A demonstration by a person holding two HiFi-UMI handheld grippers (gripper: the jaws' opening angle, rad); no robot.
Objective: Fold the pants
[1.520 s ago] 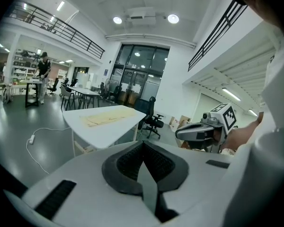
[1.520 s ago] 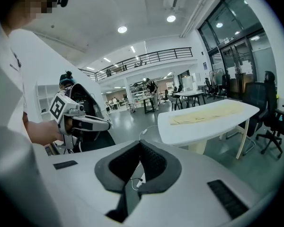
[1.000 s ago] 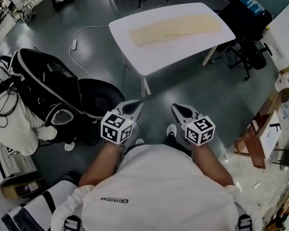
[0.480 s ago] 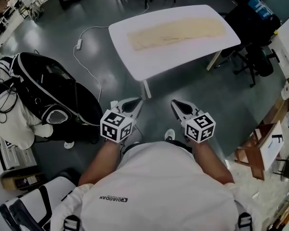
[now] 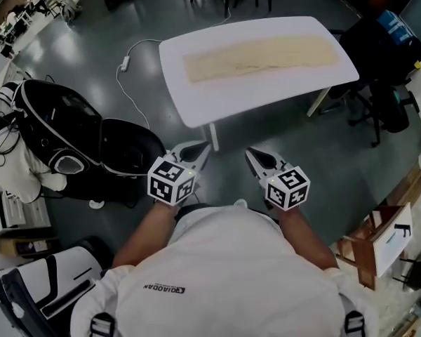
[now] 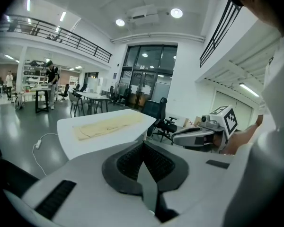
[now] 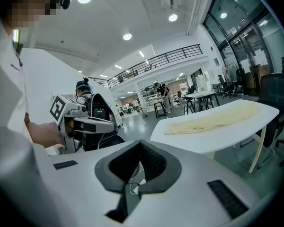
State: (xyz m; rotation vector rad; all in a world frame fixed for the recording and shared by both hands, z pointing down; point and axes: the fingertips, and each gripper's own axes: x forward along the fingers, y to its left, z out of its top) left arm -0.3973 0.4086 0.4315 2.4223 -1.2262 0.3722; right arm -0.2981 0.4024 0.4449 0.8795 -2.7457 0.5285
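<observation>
pants (image 5: 259, 53) lie lengthwise along table (image 5: 196, 98), seemingly flat; left gripper (image 5: 204, 147) and right gripper (image 5: 250, 154) closed.

Cream pants (image 5: 259, 55) are seen spread flat on a white table (image 5: 196, 100); the left gripper (image 5: 202, 147) and right gripper (image 5: 251, 154) are held closed, short of it.

Three cameras, one table ahead
The head view looks steeply down, well short of the table (image 5: 217, 102); the views on the left gripper (image 5: 200, 148) and right gripper (image 5: 250, 153) look almost level toward it (each also catches the other gripper), sharing the tabletop.
</observation>
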